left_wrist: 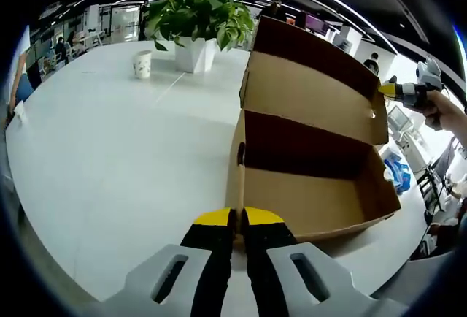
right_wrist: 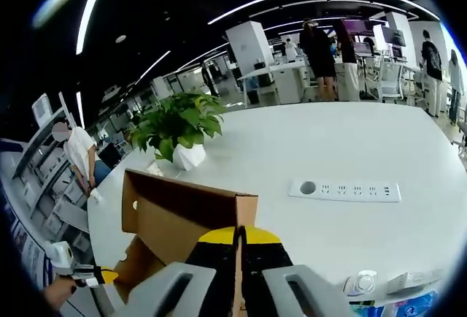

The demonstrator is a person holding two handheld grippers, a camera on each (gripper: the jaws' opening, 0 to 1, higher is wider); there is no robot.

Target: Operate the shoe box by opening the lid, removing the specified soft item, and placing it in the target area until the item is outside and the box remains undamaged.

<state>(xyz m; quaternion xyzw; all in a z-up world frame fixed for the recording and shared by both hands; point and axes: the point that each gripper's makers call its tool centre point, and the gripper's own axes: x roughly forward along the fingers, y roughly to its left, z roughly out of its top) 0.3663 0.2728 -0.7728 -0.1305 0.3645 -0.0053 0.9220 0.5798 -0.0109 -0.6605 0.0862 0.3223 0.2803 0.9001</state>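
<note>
The shoe box [left_wrist: 314, 185] lid [left_wrist: 314, 87] stands open at centre frame; the inside looks empty. Left hand-held gripper [left_wrist: 239, 218] is clamped on the box wall, right hand-held gripper [right_wrist: 238, 235] on the lid edge. No soft item visible, so removal cannot be judged.

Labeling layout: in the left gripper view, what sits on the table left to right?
Cup → potted plant → shoe box → right gripper, at the lid's far corner.
</note>
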